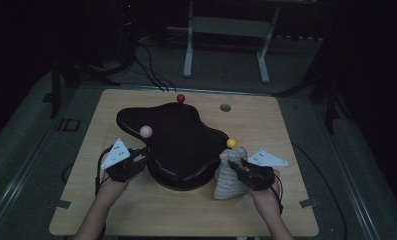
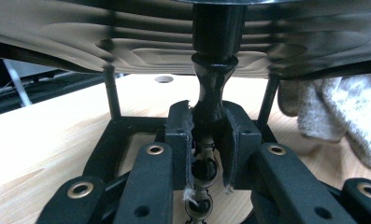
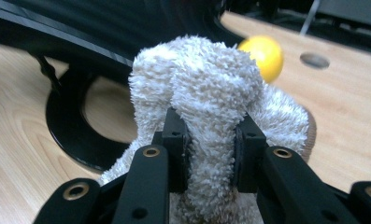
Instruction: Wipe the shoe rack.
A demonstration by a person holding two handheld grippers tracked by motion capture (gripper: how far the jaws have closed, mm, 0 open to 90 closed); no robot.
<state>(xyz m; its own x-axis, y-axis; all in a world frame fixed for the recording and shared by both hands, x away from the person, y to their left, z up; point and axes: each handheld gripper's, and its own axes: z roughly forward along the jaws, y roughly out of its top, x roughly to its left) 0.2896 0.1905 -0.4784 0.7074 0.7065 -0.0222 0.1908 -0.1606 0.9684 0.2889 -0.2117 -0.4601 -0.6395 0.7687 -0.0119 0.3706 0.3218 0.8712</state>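
A black wavy-edged top [image 1: 176,135] stands on a black ring base [image 3: 75,140] in the middle of the wooden table [image 1: 266,125]. Pink [image 1: 146,131], red [image 1: 180,98] and yellow [image 1: 231,143] balls sit at its rim. My left gripper [image 1: 140,156] reaches under the top's left edge; in the left gripper view the left gripper [image 2: 208,135] is shut on a black waisted post [image 2: 212,84] below the top's underside [image 2: 127,42]. My right gripper [image 1: 234,166] is shut on a beige towel [image 1: 226,182] bunched upright by the top's right edge; the right gripper [image 3: 211,149] pinches a fold of the towel [image 3: 206,88], with the yellow ball [image 3: 265,56] just behind.
A round hole [image 1: 225,107] lies in the table behind the black top, to the right. The towel [image 2: 332,112] hangs at the right of the left gripper view. Thin black struts [image 2: 110,93] flank the post. Beyond the table stand a white frame [image 1: 226,30] and floor cables.
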